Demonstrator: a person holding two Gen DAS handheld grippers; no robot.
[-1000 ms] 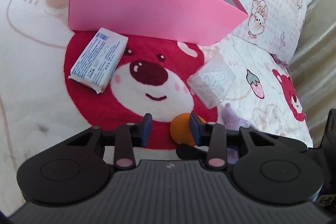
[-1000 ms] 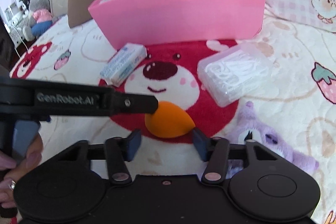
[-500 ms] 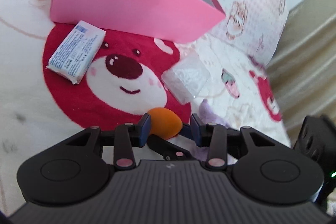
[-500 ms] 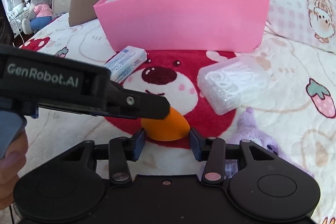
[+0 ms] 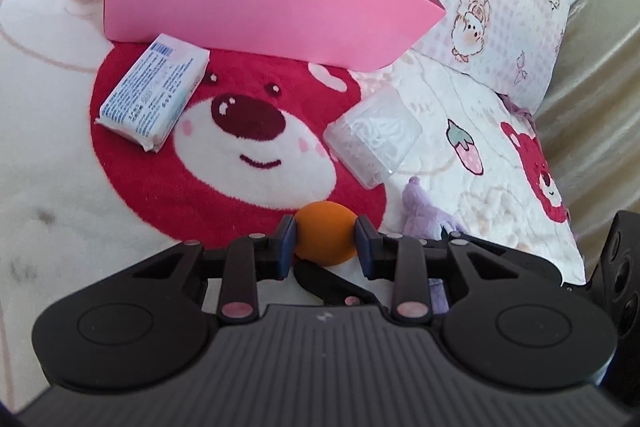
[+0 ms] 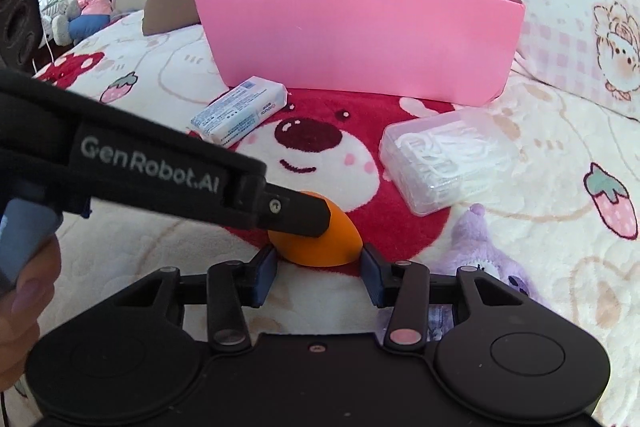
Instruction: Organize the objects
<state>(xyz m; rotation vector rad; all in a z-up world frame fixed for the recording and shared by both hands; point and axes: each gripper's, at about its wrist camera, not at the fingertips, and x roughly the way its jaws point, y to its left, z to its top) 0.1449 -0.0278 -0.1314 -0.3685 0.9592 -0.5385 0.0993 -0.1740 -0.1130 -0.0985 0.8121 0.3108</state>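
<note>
Now the left gripper [image 5: 325,241] is closing on the orange sponge [image 5: 326,237], both pads pressing its sides, down at six o'clock on the red bear blanket [image 5: 248,195]. From the right wrist view, the right gripper [image 6: 319,269] is sitting around the same sponge [image 6: 320,247], its far pad touching and the near one just off, so no firm pinch there. The left gripper's finger [image 6: 292,213] is lying across the sponge's top. Up at twelve o'clock the pink box [image 6: 360,47] is standing open. At ten o'clock a blue-and-white packet [image 5: 154,97] is lying just beside the box; at two o'clock a clear case [image 5: 374,137] is resting.
</note>
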